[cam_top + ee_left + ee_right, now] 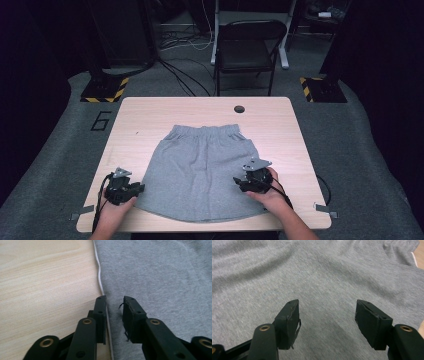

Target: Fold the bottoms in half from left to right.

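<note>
Grey jersey cloth, cut as a skirt (201, 170) with a gathered elastic waistband (206, 131) at its far edge, lies spread flat on the middle of a pale wood-grain table (150, 112). The hem curves along the near side, close to the table's near edge. The garment flares from the waistband toward the hem.

At the skirt's near-left corner, the left gripper (140, 187) rests low on the table, held in the person's left hand (117, 204), its jaws pointing right toward the cloth. In the left gripper view the left gripper (114, 302) has its two black jaws parted by a narrow gap; they straddle the skirt's side edge (100, 277), one jaw over bare wood and the other over the grey fabric. Nothing is pinched between them. Whether the jaw tips touch the cloth cannot be told.

On the skirt's near-right part, the right gripper (239, 181) sits over the fabric, held by the right hand (272, 192), with its grey three-cornered plate (257, 164) on top. In the right gripper view the right gripper (327, 306) has its jaws spread wide over soft, slightly rippled grey cloth, grasping nothing; a strip of wood shows at the far right past the skirt's edge.

A round cable hole (239, 108) sits near the table's far edge. Beyond the table stands a dark folding chair (250, 47) on grey carpet, with cables (185, 42) trailing across the floor and yellow-and-black striped bases (104, 91) at either side. A "6" (101, 120) is marked on the floor left of the table.
</note>
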